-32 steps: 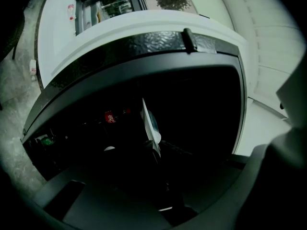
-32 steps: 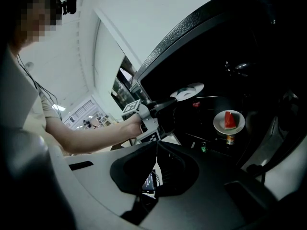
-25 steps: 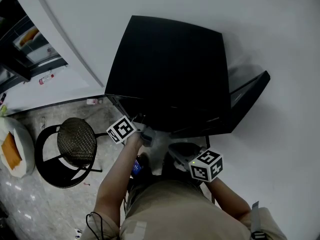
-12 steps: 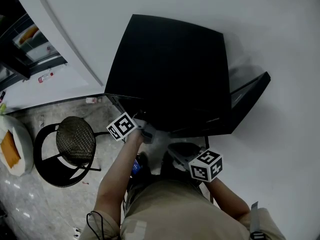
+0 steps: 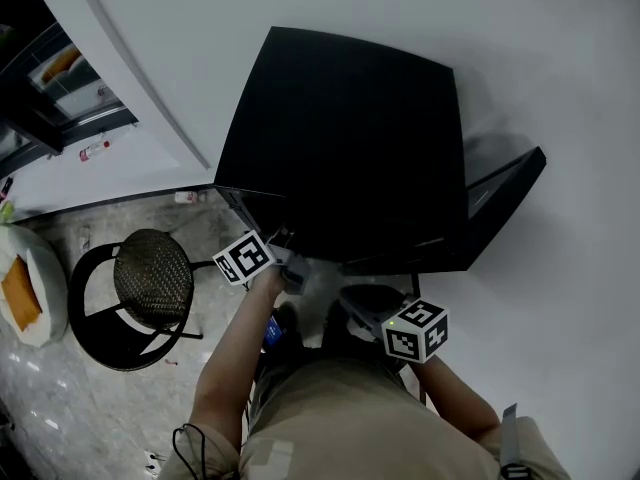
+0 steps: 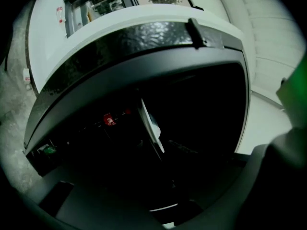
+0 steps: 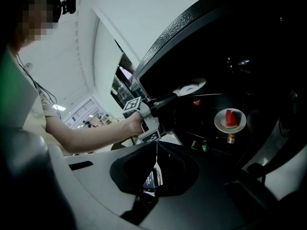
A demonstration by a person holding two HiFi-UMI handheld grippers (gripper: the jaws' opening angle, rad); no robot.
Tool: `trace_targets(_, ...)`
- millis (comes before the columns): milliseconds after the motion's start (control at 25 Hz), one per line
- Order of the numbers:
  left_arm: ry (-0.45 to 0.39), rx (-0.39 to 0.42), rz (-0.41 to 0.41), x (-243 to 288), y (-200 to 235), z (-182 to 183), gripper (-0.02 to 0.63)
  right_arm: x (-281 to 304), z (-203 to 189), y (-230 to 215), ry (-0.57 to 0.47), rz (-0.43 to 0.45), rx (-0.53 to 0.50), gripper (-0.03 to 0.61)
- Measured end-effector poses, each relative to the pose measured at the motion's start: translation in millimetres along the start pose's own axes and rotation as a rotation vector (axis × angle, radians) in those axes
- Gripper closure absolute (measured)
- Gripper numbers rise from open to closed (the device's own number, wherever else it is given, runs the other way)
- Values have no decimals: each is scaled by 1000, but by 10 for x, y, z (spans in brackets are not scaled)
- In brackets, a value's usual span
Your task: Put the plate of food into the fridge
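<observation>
White wall (image 5: pixel 560 88), marble floor (image 5: pixel 60 398), blk stool (image 5: pixel 150 283)

The left tool (image 5: pixel 296 270) reaches forward from the left hand (image 5: pixel 266 284), with the bare forearm (image 5: pixel 228 360) stretched out ahead of the body. Its jaws are opening, and the edge of a white plate (image 6: pixel 151 128) stands between them. The right tool (image 5: pixel 352 304) sits lower, close to the waist, its jaws pressed together with nothing between them.
</observation>
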State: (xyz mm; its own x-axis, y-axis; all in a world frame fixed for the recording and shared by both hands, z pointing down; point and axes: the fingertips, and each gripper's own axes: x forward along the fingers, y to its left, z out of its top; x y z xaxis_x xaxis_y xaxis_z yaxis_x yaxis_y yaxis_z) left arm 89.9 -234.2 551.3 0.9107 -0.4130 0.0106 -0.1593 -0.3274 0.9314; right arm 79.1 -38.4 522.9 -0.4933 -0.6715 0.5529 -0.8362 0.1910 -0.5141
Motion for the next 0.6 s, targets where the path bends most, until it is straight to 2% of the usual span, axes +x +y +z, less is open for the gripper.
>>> trace_targets(200,49,19,60,11,119,-104,471,23,3,19,6,5,-1,557)
trace_targets(600,50,39,65,102,132,-72,471,-9,-29,0,4,-10,10,557)
